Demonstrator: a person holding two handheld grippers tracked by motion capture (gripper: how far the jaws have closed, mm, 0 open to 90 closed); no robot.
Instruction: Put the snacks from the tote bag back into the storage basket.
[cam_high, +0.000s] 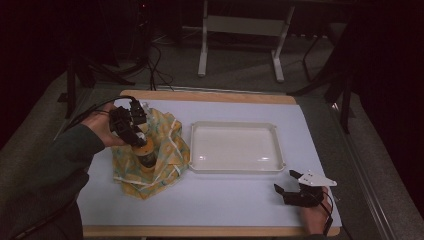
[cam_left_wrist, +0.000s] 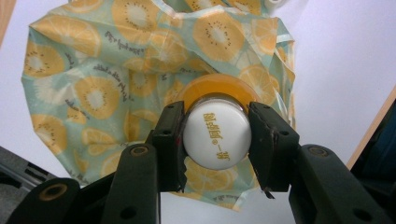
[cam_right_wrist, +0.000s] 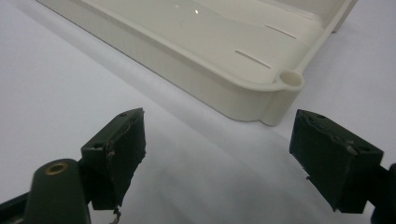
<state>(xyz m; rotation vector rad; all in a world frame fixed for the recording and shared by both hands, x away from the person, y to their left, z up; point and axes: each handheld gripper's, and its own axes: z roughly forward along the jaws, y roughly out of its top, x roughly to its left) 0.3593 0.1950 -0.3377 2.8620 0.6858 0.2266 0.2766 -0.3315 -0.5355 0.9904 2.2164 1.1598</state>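
Dimly lit room, white mat (cam_high: 240, 195), left tool (cam_left_wrist: 216, 140) clamping bottle (cam_left_wrist: 216, 135) over cloth (cam_left_wrist: 93, 79), right tool (cam_right_wrist: 217, 154) wide open.

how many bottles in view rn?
1. A bottle of orange liquid with a white cap, clamped at the cap by the left tongs, over the fruit-print cloth left of the tray. The cloth's folds could hide more.
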